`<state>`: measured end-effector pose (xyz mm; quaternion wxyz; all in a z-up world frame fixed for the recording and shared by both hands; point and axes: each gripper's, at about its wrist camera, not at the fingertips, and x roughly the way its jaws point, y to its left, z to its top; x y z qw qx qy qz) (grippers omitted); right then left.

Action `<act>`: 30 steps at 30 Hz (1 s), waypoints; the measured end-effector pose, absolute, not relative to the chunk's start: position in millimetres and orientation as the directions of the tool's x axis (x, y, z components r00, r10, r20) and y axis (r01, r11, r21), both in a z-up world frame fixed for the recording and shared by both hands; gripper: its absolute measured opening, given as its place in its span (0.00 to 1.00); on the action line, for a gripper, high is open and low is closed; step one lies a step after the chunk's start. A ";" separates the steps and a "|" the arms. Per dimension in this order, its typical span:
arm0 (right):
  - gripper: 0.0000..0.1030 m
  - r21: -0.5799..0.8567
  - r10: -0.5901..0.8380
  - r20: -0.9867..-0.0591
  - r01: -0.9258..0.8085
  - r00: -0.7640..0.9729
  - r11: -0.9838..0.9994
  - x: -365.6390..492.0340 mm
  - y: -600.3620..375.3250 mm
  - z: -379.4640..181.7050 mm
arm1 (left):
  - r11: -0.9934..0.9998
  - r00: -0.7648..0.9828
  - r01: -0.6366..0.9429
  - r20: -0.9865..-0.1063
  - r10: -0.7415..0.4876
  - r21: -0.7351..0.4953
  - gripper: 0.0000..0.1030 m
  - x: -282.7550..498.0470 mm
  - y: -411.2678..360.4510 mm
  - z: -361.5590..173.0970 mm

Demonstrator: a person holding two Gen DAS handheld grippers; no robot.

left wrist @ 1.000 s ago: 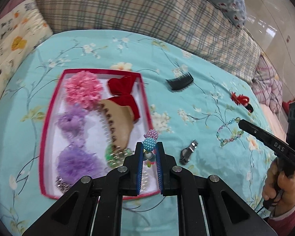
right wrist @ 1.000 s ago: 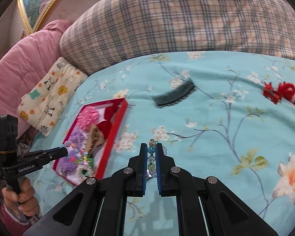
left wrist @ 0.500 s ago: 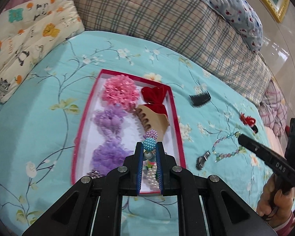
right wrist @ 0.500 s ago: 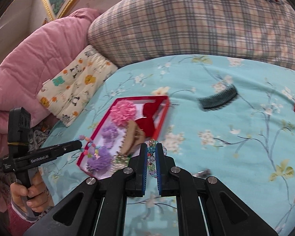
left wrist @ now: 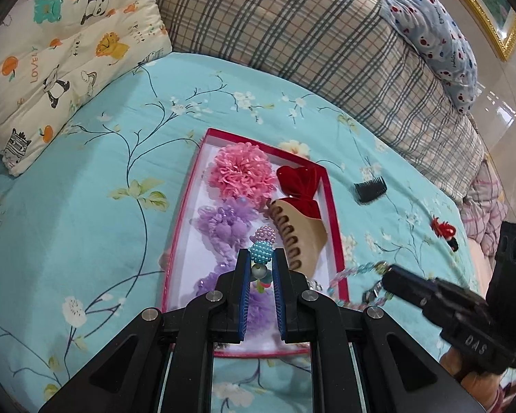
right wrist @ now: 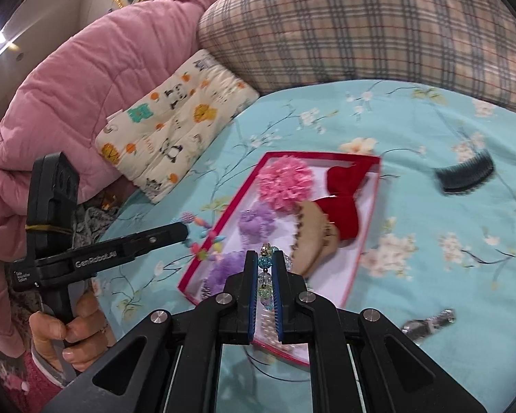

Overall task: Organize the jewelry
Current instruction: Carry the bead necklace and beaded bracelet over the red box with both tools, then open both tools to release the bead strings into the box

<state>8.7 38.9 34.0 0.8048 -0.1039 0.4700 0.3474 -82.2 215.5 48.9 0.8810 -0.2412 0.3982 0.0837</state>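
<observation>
In the left wrist view, a cream cartoon-print pillow [left wrist: 68, 58] is lying at the upper left on the turquoise floral bedspread [left wrist: 86, 206]. At the centre, the shallow red-rimmed white box [left wrist: 330, 206] is holding a pink ruffled scrunchie [left wrist: 242, 172], lilac scrunchies [left wrist: 223, 227], a red velvet bow [left wrist: 299, 186] and a tan plastic claw clip [left wrist: 302, 237]. The left claw [left wrist: 260, 265], at lower centre over the box, is clenching a strand of blue and pink pearl-cluster beads [left wrist: 260, 247]. A small black comb [left wrist: 369, 189] is lying at right, a red hair tie [left wrist: 443, 229] further right.

In the right wrist view, a hand [right wrist: 65, 330] at lower left is gripping the other tool's handle. At lower centre the right claw [right wrist: 265, 268] is grasping a bracelet of clear and teal crystal beads [right wrist: 265, 275], hanging over the box's near end. A silver metal clip [right wrist: 426, 323] is lying on the bedspread at lower right.
</observation>
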 end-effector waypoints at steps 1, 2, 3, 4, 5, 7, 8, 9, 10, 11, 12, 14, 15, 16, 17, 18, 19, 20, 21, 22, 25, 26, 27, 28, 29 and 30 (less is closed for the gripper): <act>0.07 0.169 0.465 -0.832 -0.659 0.304 0.733 8.7 43.1 29.8 | 0.866 0.666 -0.340 -0.744 -0.053 -0.367 0.11 -79.5 217.6 45.8; 0.07 0.173 0.466 -0.834 -0.660 0.296 0.731 8.6 45.3 26.9 | 0.862 0.664 -0.344 -0.746 -0.057 -0.371 0.11 -77.1 219.1 42.1; 0.07 0.177 0.465 -0.837 -0.661 0.289 0.730 8.2 47.9 23.0 | 0.861 0.660 -0.347 -0.749 -0.058 -0.372 0.11 -74.3 220.4 38.0; 0.07 0.179 0.462 -0.841 -0.662 0.281 0.728 7.9 50.0 17.5 | 0.860 0.653 -0.350 -0.755 -0.060 -0.372 0.11 -70.9 221.7 32.5; 0.07 0.182 0.459 -0.846 -0.661 0.273 0.728 7.9 50.8 13.2 | 0.856 0.643 -0.357 -0.763 -0.066 -0.375 0.11 -67.8 223.7 26.3; 0.07 0.178 0.438 -0.861 -0.652 0.260 0.737 9.6 49.4 0.0 | 0.849 0.628 -0.370 -0.775 -0.071 -0.378 0.11 -63.3 226.8 15.4; 0.07 0.173 0.423 -0.869 -0.646 0.255 0.744 10.9 47.1 -7.6 | 0.846 0.621 -0.378 -0.781 -0.071 -0.377 0.11 -61.4 228.3 10.1; 0.07 0.165 0.409 -0.876 -0.639 0.254 0.751 12.2 43.9 -13.4 | 0.843 0.615 -0.384 -0.786 -0.071 -0.376 0.11 -59.7 229.7 6.2; 0.07 0.160 0.398 -0.881 -0.632 0.254 0.758 13.3 40.8 -17.6 | 0.841 0.610 -0.390 -0.790 -0.070 -0.376 0.11 -58.2 231.1 2.2; 0.07 0.156 0.385 -0.887 -0.622 0.253 0.767 15.2 36.7 -23.1 | 0.839 0.605 -0.395 -0.794 -0.068 -0.374 0.11 -56.7 231.6 -1.4; 0.07 0.154 0.377 -0.892 -0.614 0.251 0.774 17.2 33.8 -27.0 | 0.837 0.599 -0.401 -0.798 -0.068 -0.372 0.11 -55.0 232.2 -5.3; 0.07 0.137 0.357 -0.898 -0.605 0.258 0.784 18.3 29.1 -32.0 | 0.836 0.591 -0.407 -0.804 -0.067 -0.369 0.11 -51.9 232.3 -11.5; 0.07 0.127 0.345 -0.901 -0.602 0.263 0.788 19.6 27.0 -34.5 | 0.835 0.589 -0.409 -0.806 -0.066 -0.367 0.11 -52.0 231.6 -13.0; 0.07 0.124 0.339 -0.903 -0.596 0.263 0.793 20.6 24.4 -37.0 | 0.835 0.584 -0.411 -0.809 -0.066 -0.366 0.11 -49.9 232.0 -15.9; 0.07 0.122 0.333 -0.906 -0.592 0.262 0.797 21.3 22.3 -39.1 | 0.834 0.582 -0.413 -0.810 -0.067 -0.366 0.11 -49.6 232.3 -18.0; 0.07 0.118 0.328 -0.907 -0.590 0.263 0.799 21.4 21.0 -40.6 | 0.833 0.581 -0.415 -0.811 -0.067 -0.366 0.11 -49.8 231.6 -19.6; 0.07 0.112 0.323 -0.909 -0.590 0.265 0.800 21.3 20.2 -41.6 | 0.833 0.578 -0.416 -0.813 -0.068 -0.365 0.11 -48.1 231.5 -21.3; 0.07 0.105 0.317 -0.909 -0.588 0.270 0.802 21.4 19.3 -42.2 | 0.833 0.576 -0.417 -0.815 -0.068 -0.364 0.11 -46.5 231.0 -22.5; 0.07 0.101 0.313 -0.910 -0.586 0.272 0.804 21.3 18.1 -43.2 | 0.833 0.575 -0.418 -0.816 -0.066 -0.362 0.11 -46.5 230.6 -23.3; 0.07 0.103 0.312 -0.911 -0.584 0.271 0.805 21.4 16.9 -43.8 | 0.833 0.573 -0.420 -0.817 -0.064 -0.360 0.12 -45.2 230.7 -24.2; 0.07 0.108 0.312 -0.912 -0.579 0.265 0.808 21.5 15.4 -45.2 | 0.829 0.571 -0.425 -0.818 -0.065 -0.363 0.12 -45.0 232.5 -27.1; 0.07 0.108 0.312 -0.912 -0.579 0.265 0.808 21.4 15.5 -45.2 | 0.828 0.570 -0.427 -0.819 -0.065 -0.363 0.12 -45.0 232.6 -28.1; 0.07 0.108 0.312 -0.912 -0.579 0.266 0.808 21.1 15.8 -45.1 | 0.828 0.569 -0.428 -0.820 -0.064 -0.362 0.12 -47.2 232.9 -28.7; 0.07 0.108 0.312 -0.912 -0.579 0.265 0.808 21.2 15.6 -45.1 | 0.828 0.566 -0.429 -0.822 -0.064 -0.361 0.12 -46.1 232.8 -29.8; 0.07 0.108 0.312 -0.912 -0.579 0.265 0.808 21.2 15.6 -45.2 | 0.828 0.565 -0.430 -0.823 -0.065 -0.360 0.12 -46.4 232.3 -30.3; 0.07 0.108 0.311 -0.912 -0.578 0.266 0.809 21.1 16.0 -45.2 | 0.827 0.563 -0.431 -0.824 -0.065 -0.360 0.12 -46.1 231.9 -31.0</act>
